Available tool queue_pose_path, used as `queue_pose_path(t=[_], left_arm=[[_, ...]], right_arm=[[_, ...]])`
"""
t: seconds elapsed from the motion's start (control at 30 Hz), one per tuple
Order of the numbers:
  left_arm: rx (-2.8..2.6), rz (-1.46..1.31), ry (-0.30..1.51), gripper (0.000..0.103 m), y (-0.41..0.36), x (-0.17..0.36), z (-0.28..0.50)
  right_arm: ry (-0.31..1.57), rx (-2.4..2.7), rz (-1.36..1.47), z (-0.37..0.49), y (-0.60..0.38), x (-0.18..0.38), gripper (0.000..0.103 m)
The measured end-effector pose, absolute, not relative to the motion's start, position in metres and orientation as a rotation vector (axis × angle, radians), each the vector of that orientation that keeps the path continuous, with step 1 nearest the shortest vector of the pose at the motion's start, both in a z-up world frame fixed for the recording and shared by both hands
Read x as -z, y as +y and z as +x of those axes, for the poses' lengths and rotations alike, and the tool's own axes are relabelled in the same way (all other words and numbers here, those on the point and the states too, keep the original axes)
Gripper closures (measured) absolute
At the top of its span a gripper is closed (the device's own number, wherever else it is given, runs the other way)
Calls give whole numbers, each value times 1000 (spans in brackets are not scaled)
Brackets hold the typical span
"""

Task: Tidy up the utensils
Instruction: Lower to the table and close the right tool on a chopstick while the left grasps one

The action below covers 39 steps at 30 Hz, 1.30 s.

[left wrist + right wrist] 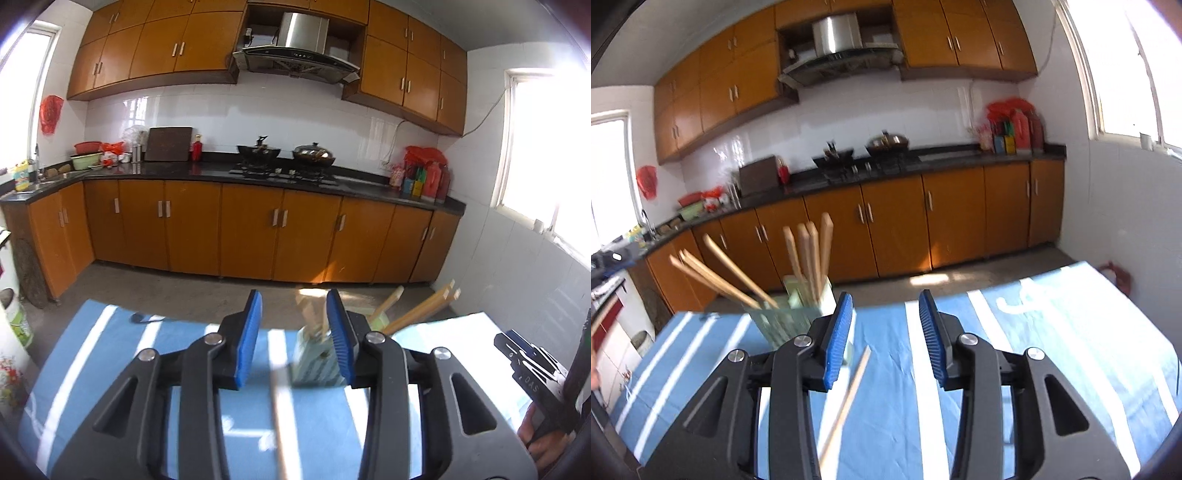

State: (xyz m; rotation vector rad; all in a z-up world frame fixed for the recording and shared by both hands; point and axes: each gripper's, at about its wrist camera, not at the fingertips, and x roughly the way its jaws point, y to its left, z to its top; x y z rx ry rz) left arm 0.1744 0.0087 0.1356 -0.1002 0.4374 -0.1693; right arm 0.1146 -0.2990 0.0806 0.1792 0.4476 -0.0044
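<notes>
Hovering low over a blue-and-white striped cloth [122,354] that covers the worktop, the left tool [294,332] stands released, its blue pads parted with nothing pressed between them. A single chopstick [279,417] runs down the lower middle of the left wrist view, blurred, lying in the gap below the pads; whether it rests on the cloth or is falling I cannot tell. Just beyond the tool's right pad stands a pale green utensil holder [314,360], partly hidden by that pad, with wooden chopsticks [421,314] fanning out of it toward the right of the frame. At the far left of the cloth, near its far edge, lies a dark spoon [142,318]. In the lower right corner the right tool [524,350] shows in part, with a hand [543,439] gripping its handle.

In the right wrist view the right tool [885,332] is likewise released, pads apart and empty. A loose chopstick [846,402] slants across the lower middle of the frame, just beside the left pad. The utensil holder [783,321] sits to the left of centre, behind that pad, holding one upright bundle of chopsticks [810,254] and another leaning left. Orange kitchen cabinets [956,214] and a dark counter fill the background.
</notes>
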Motion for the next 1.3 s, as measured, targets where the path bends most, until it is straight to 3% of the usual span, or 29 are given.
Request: queue_pose_path(t=[0.27,0.5,0.63,0.7,0.73,1.3], left_arm=[[2,-28,619,63,44,-44,157],[-57,-21,789,59,60,27,167],[-58,-22,829,58,64,45,169],[-58,-21,839,57,61,47,169],[-55,-20,843,57,61,49,169],[131,-60,912,52,9,70,180]], right_arm=[[772,-111,241,125,-259,26,64],[902,-161,161,139,-198,74,64],[889,-112,105,139,-194,79,68],[884,-90,102,140,-201,79,88],[883,-83,110,141,-205,79,92],[868,115,185,143,-297,84,95]])
